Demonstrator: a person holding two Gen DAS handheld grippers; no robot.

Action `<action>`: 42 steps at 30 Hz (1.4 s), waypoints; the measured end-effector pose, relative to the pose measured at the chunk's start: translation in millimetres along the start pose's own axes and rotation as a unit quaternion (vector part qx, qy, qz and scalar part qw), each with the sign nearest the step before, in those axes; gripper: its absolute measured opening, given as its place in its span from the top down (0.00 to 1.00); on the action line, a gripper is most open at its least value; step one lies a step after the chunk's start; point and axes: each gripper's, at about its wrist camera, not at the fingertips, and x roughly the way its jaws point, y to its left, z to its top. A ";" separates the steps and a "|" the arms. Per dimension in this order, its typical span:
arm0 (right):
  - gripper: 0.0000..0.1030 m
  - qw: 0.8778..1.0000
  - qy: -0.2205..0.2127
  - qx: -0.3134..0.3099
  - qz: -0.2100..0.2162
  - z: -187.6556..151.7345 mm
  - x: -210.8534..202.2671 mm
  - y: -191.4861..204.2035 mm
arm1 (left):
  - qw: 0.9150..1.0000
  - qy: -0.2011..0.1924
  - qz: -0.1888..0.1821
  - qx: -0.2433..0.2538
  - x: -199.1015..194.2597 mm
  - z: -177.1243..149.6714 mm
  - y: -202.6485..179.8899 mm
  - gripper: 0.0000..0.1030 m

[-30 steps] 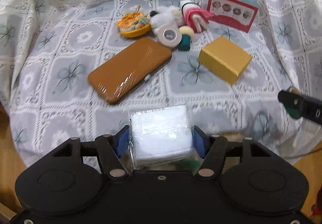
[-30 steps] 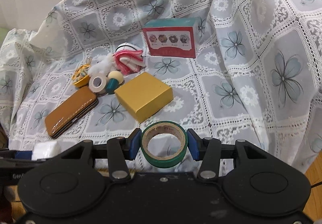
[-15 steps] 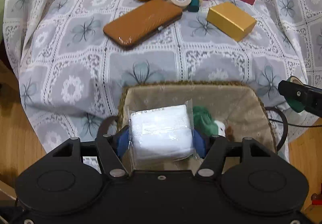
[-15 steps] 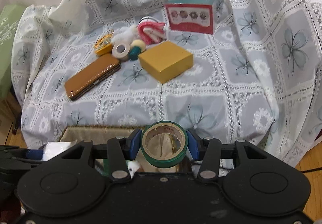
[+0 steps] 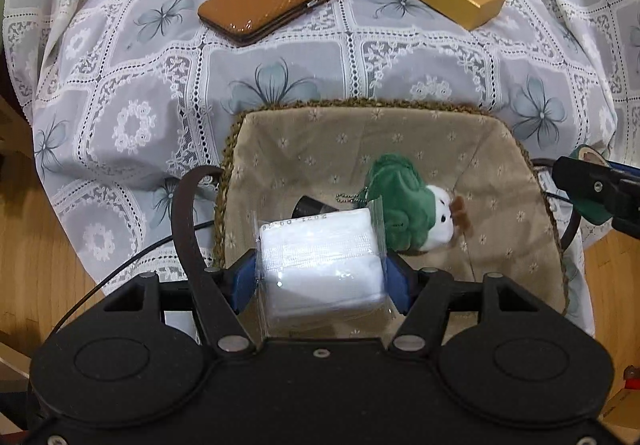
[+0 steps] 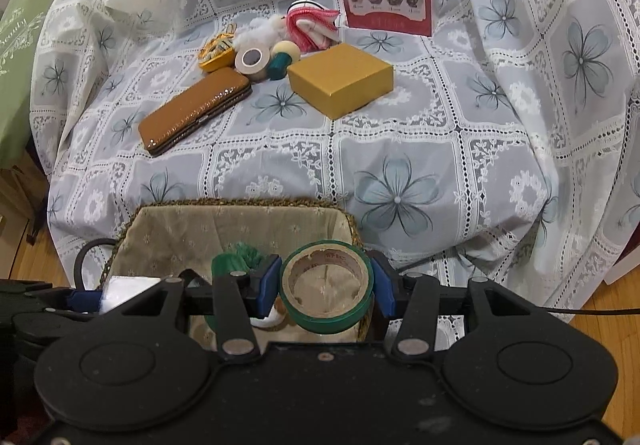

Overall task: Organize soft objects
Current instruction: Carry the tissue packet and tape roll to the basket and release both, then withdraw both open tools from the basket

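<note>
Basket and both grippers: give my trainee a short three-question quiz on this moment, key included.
1. True or false: the left gripper is shut on a white wrapped pack.
2. What does the right gripper hold? A) brown case B) green tape roll C) gold box
3. Fill in: inside the lined basket lies a green plush ____.

Key:
1. True.
2. B, the green tape roll; the brown case and gold box lie on the lace cloth.
3. Toy; the green plush toy lies on the basket's lining.
</note>
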 end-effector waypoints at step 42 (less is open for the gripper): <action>0.50 1.000 0.010 -0.005 0.015 -5.1 -1.5 6.9 | 1.000 -0.009 -0.011 0.012 -11.4 -12.5 2.4 0.28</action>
